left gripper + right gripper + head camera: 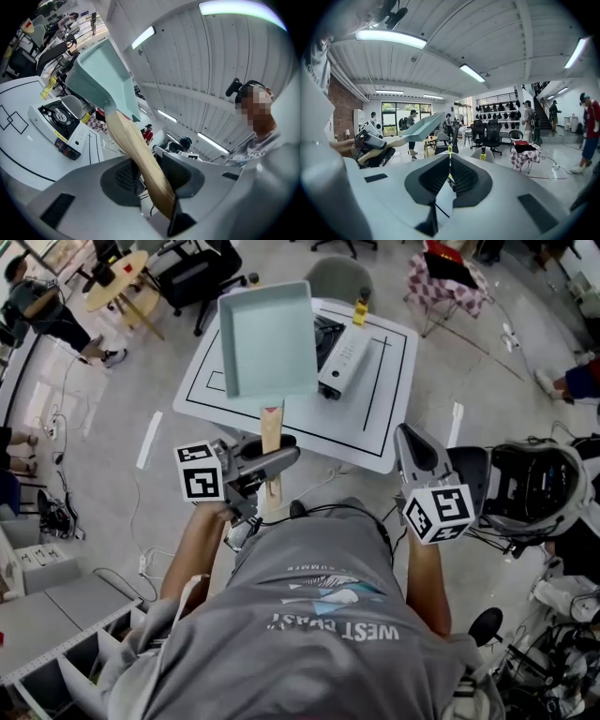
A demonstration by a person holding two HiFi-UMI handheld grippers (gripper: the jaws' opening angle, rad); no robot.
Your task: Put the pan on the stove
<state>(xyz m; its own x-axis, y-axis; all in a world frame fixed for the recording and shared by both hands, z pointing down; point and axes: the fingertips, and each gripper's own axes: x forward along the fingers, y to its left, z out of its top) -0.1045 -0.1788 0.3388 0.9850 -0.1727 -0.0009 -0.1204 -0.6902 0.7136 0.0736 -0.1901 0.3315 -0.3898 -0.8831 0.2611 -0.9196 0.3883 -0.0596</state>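
Holding the pan (267, 338) by its wooden handle, the left gripper (272, 461) has it up in the air over the table (384, 413), near the stove (345, 357). Right gripper (409, 439) is closed on nothing

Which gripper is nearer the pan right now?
Left. The left gripper clamps the pan's wooden handle, holding it up over the table. The right gripper, shut and empty, sits apart to the right near the table's corner.
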